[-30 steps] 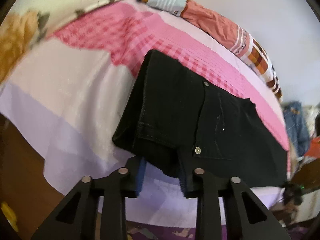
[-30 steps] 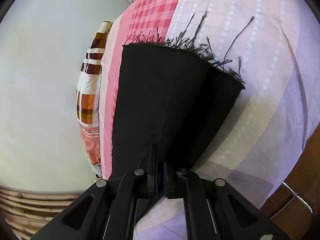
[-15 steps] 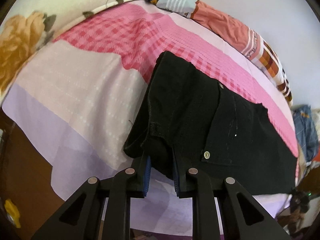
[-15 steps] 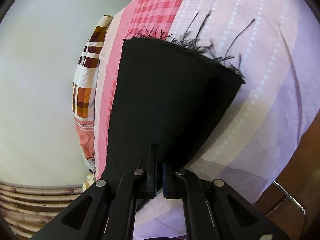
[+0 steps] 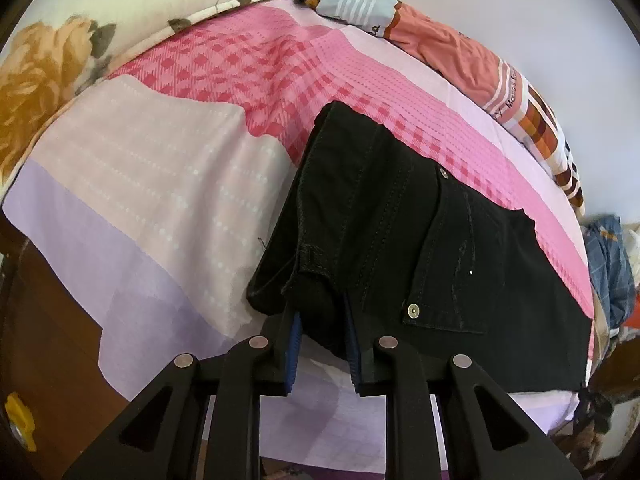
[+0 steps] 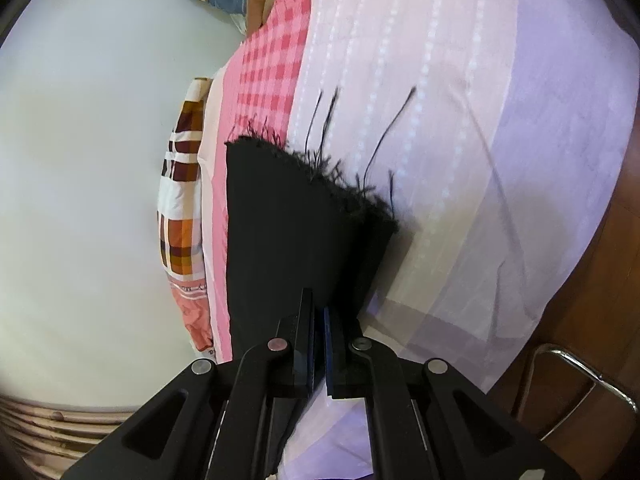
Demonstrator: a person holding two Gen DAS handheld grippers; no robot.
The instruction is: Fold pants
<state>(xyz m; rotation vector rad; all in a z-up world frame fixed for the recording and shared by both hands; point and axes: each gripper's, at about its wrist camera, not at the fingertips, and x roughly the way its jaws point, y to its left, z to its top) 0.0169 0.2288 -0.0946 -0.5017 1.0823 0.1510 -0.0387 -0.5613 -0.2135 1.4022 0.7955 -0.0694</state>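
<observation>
Black denim pants (image 5: 420, 248) lie across a bed with a pink, lilac and checked sheet (image 5: 160, 184). My left gripper (image 5: 322, 336) is shut on the waistband end of the pants, near a belt loop and a pocket rivet. My right gripper (image 6: 318, 336) is shut on the leg end of the pants (image 6: 292, 232), whose frayed hem with loose black threads points away over the sheet (image 6: 460, 120). The cloth lifts slightly at both grips.
A floral pillow (image 5: 80, 32) lies at the bed's far left. Folded orange, checked and striped clothes (image 5: 460, 48) sit along the wall side; they also show in the right wrist view (image 6: 180, 200). A wooden bed frame (image 6: 600, 300) and a metal chair frame (image 6: 580, 372) are at the right.
Both grippers have pulled the pants toward the bed's near edge. The left grip has narrowed on the waistband. The frayed hem has slid nearer to the right gripper.
</observation>
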